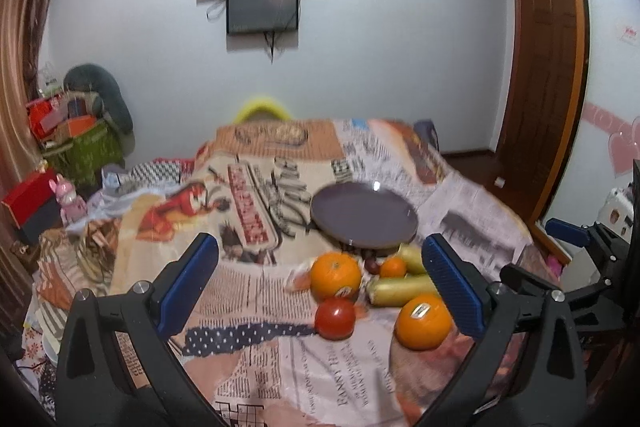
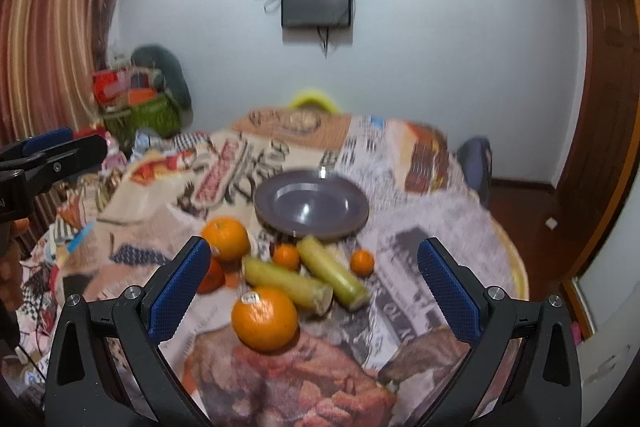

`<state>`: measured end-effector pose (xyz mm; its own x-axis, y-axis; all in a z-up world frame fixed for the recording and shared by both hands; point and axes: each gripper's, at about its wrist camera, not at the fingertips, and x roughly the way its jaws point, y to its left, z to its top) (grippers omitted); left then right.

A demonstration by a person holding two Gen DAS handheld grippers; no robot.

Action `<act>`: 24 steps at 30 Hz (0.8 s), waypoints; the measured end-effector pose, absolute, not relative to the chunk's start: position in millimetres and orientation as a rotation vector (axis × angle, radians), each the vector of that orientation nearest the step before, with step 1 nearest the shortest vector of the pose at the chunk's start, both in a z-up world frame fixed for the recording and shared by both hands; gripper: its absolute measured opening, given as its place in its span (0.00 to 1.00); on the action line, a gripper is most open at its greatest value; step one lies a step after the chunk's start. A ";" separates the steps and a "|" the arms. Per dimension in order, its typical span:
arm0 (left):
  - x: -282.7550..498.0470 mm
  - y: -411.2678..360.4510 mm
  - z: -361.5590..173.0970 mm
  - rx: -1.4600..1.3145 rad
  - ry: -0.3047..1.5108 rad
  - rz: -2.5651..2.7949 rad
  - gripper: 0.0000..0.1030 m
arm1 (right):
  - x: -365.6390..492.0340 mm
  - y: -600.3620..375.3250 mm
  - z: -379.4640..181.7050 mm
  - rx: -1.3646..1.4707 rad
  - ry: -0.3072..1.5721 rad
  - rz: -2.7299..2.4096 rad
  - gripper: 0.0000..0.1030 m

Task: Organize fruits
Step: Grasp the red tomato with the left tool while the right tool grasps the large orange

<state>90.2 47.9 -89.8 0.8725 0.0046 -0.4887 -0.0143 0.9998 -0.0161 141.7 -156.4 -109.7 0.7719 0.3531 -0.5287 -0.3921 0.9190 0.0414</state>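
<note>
— Right, how are my claws?
— Left gripper [image 1: 320, 287] and right gripper [image 2: 314, 287] both spread, empty. Fruits cluster mid-frame just below the plate [image 2: 312, 205]; bare tablecloth [image 2: 420, 227] right.

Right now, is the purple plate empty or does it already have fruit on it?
Empty. The purple plate shows only bare surface in both views; the oranges and other fruit lie on the tablecloth in front of it.

Round table [image 2: 496, 251] w/ newspaper-print cloth [image 2: 404, 163]. On it: empty purple plate [image 2: 312, 207] near centre. Just in front: 2 big oranges [image 2: 265, 319] [image 2: 225, 238], 2 small mandarins [image 2: 286, 255] [image 2: 362, 261], red tomato [image 1: 335, 318], 2 pale green-yellow stalks [image 2: 286, 283] [image 2: 334, 271] lying side by side.
</note>
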 end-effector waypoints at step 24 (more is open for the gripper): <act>167.2 54.5 -216.9 -0.078 0.928 -0.099 0.80 | 188.2 -123.5 -190.6 -0.049 0.881 0.572 0.84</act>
